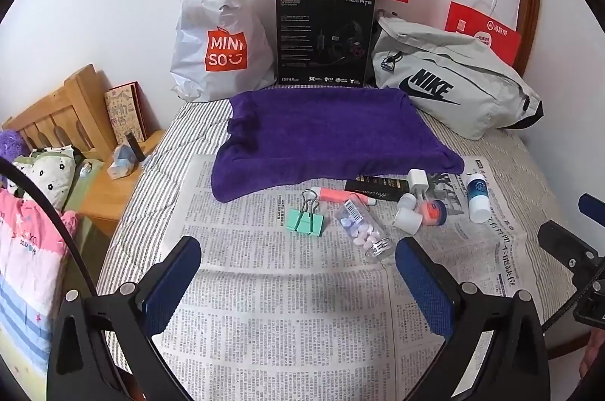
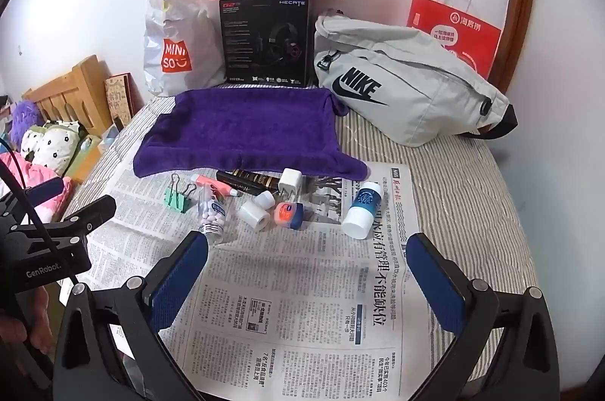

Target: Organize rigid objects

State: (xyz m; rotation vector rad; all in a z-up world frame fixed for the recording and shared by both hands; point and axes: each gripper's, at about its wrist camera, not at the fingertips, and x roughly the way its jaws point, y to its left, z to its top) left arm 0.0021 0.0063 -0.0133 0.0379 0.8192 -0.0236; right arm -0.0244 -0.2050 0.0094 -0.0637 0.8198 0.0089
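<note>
Both claws (image 1: 298, 282) (image 2: 308, 282) agape, prob. empty, above newspaper (image 2: 302, 325).

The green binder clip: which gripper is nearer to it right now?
Left. The left gripper hovers open just short of the green binder clip, roughly in line with it. The right gripper is open too, farther to the clip's right.
</note>
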